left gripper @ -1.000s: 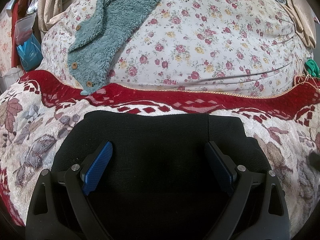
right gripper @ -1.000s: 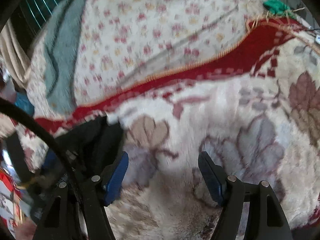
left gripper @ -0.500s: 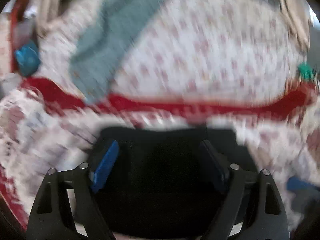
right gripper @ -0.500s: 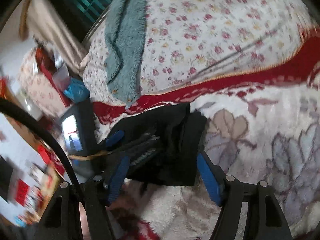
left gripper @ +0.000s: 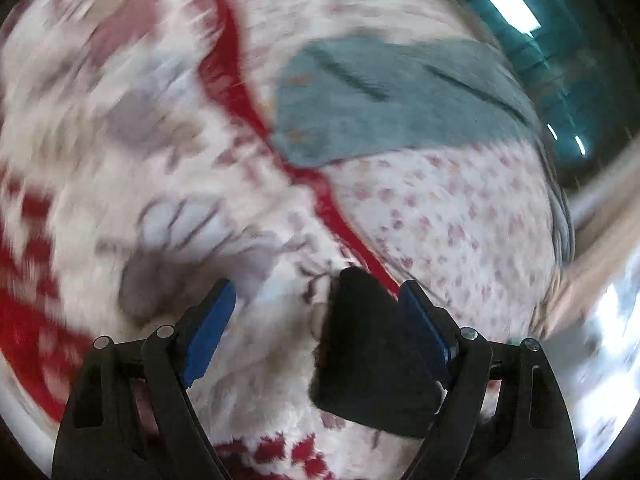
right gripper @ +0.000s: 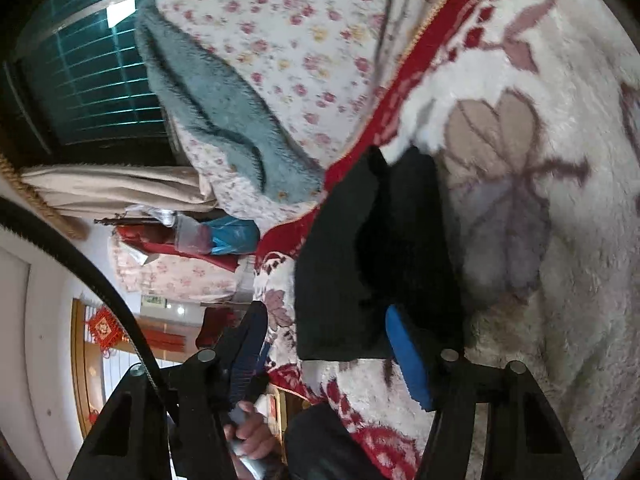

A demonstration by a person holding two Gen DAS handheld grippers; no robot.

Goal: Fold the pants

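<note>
The black pants [right gripper: 376, 256] lie folded into a small block on the fluffy flower blanket [right gripper: 540, 184], right in front of the right gripper [right gripper: 332, 356]. Their long side runs straight away from it (toward the red border). Both grippers have their fingers wide apart, holding nothing. The left gripper [left gripper: 316, 332] has swung aside since a moment ago; now the pants [left gripper: 372, 356] sit by its right finger.
</note>
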